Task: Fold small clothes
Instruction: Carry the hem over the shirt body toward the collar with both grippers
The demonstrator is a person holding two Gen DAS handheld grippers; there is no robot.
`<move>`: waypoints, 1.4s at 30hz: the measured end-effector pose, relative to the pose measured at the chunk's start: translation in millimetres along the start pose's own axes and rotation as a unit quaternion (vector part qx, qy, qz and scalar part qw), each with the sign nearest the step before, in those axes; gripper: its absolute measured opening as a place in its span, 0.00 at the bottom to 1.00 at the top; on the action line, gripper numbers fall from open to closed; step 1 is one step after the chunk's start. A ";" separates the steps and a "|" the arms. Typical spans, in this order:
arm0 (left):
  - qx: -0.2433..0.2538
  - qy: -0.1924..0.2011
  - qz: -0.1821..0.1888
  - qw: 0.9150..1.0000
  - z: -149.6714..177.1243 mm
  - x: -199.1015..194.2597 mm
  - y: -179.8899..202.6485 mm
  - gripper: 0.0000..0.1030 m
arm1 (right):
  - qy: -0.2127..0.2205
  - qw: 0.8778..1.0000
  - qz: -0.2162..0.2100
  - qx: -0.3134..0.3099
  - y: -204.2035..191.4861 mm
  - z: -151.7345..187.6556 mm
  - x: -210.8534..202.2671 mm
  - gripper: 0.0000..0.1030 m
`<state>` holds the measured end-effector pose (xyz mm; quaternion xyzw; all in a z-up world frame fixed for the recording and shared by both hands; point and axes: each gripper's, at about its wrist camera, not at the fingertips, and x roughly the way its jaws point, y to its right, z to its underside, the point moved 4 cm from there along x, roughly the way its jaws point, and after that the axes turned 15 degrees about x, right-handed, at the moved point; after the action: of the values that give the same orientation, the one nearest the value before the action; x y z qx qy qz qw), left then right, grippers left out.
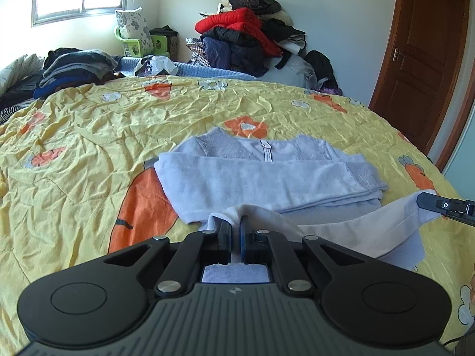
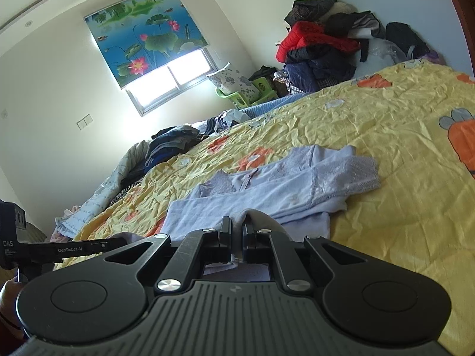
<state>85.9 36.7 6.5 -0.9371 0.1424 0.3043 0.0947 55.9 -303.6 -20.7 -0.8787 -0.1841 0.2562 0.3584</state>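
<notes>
At the bottom centre of the left wrist view, the left gripper [image 1: 235, 227] is clamped on the near hem of the pale lilac garment [image 1: 267, 175], and the right gripper [image 2: 236, 225] pinches the same lifted hem at the bottom centre of its own view. The garment lies mid-frame on the yellow bedspread [image 1: 89, 124], sleeves folded across its body, neckline toward the far side. Beyond, a heap of clothes [image 1: 249, 29] rises against the wall at upper centre, beside a brown door [image 1: 427, 59] at right.
</notes>
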 end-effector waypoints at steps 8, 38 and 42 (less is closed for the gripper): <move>0.020 0.006 -0.047 0.999 -5.1 14.0 9.0 0.05 | 0.012 1.000 0.009 0.003 3.5 -4.4 8.6 0.11; -0.001 0.013 -0.042 0.999 -41.5 57.3 -13.8 0.05 | 0.027 0.998 0.017 0.045 24.6 -42.6 64.0 0.11; -0.001 0.011 -0.044 0.999 -51.6 70.5 -18.9 0.05 | 0.025 0.998 0.017 0.062 31.6 -52.8 80.9 0.11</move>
<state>174.7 26.1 7.2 -0.9459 0.1022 0.2894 0.1053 155.9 -312.1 -37.0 -0.8638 -0.1443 0.2511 0.4122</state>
